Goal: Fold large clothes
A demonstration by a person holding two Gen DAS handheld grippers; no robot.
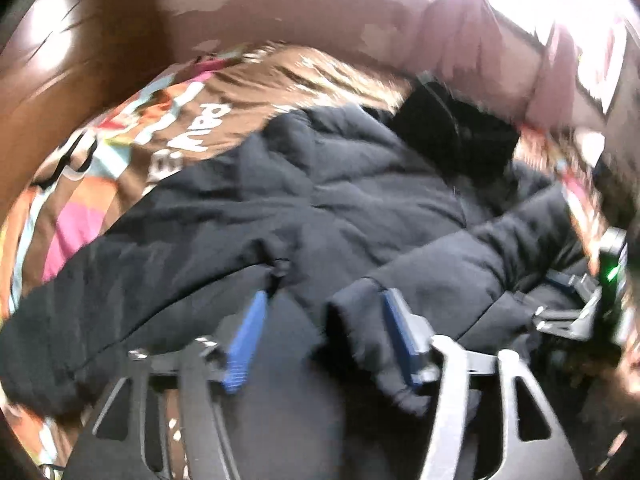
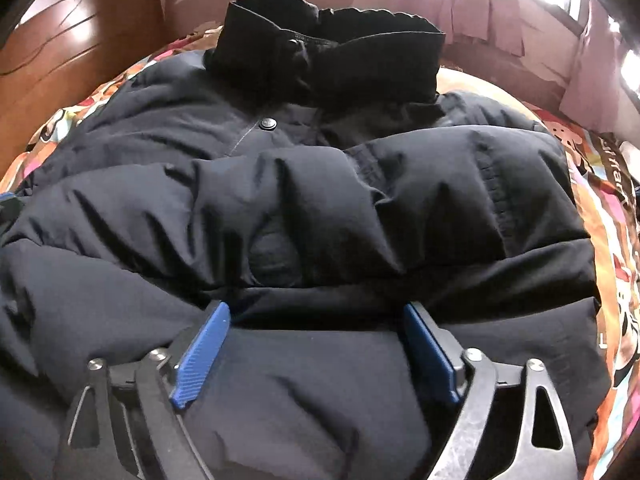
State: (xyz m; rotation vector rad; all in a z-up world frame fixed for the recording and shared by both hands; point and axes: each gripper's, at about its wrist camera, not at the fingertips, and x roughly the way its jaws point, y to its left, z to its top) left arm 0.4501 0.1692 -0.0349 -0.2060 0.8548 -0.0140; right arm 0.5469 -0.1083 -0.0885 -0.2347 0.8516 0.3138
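Observation:
A large dark navy puffer jacket [image 2: 320, 184] lies spread on a bed, its black collar [image 2: 332, 60] at the far end. It also shows in the left wrist view [image 1: 320, 200]. My right gripper [image 2: 316, 312] is open, its blue pads resting on the jacket's near part, with fabric lying between the jaws. My left gripper [image 1: 324, 300] is open over the jacket's near left side, with a fold of sleeve [image 1: 360, 336] bunched against its right pad. The right gripper shows at the right edge of the left wrist view [image 1: 572, 304].
The bed has a colourful patterned cover [image 1: 120, 152] [image 2: 612, 248]. A wooden headboard or cabinet [image 2: 80, 40] stands at the far left. A pink wall and curtains [image 2: 500, 20] with a bright window lie behind.

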